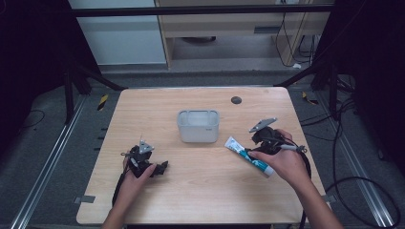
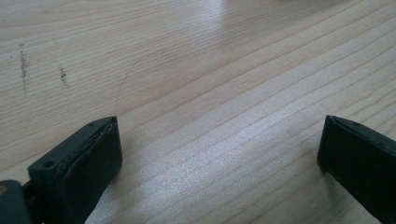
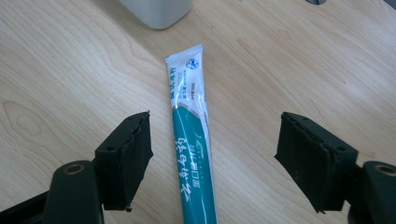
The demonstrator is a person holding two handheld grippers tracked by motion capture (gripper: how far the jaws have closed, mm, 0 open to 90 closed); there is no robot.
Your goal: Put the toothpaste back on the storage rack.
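A white and teal toothpaste tube [image 1: 246, 153] lies flat on the wooden table [image 1: 205, 195], right of centre, with its flat crimped end toward a white container. In the right gripper view the tube [image 3: 189, 140] runs up between the two black jaws, nearer the left one, and neither pad touches it. My right gripper [image 1: 260, 145] [image 3: 215, 122] hangs open over the tube. At the table's left my left gripper [image 1: 157, 168] rests low in a hand, and its jaws [image 2: 219, 126] stand wide open over bare wood.
A white rectangular container [image 1: 198, 125] stands in the middle of the table, and its lower corner [image 3: 156, 11] lies just beyond the tube's end. A small dark round spot [image 1: 236, 100] marks the far side. Black frame bars and cables surround the table.
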